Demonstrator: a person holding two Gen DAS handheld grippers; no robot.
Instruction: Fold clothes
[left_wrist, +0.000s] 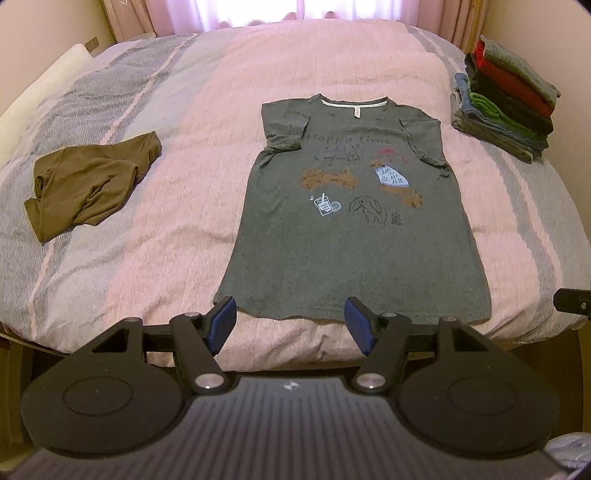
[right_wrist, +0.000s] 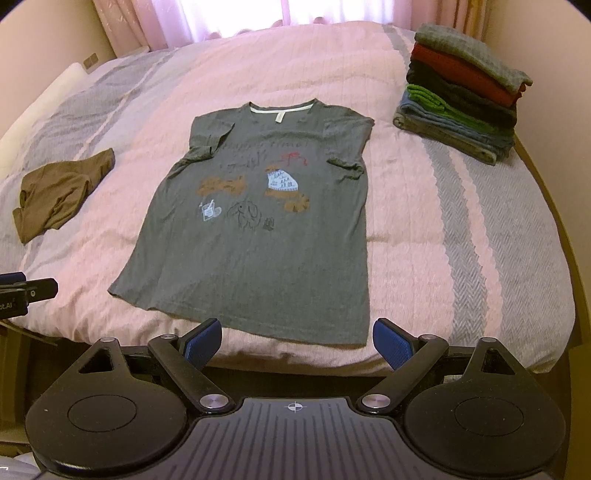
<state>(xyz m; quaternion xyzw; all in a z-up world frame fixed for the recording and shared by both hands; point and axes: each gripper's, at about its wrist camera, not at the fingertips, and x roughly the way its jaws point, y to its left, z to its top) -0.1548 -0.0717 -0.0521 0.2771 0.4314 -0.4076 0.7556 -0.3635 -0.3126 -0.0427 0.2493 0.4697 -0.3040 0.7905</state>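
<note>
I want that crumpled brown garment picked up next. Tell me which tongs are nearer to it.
Left. The left tongs hang open at the near hem of the grey T-shirt, on the brown garment's side. The right tongs hang open by the shirt's opposite hem corner, farther away.

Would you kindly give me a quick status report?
Both grippers, left and right, open, empty. Grey T-shirt flat, sleeves folded in. Nothing in the way.

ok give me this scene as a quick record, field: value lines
surface: bed
tee: grey, printed, flat, sleeves folded in
brown garment: crumpled, left of the tee
stack: folded clothes, far right
left gripper: jaws open, at the hem
right gripper: jaws open, at the hem
held: nothing
</note>
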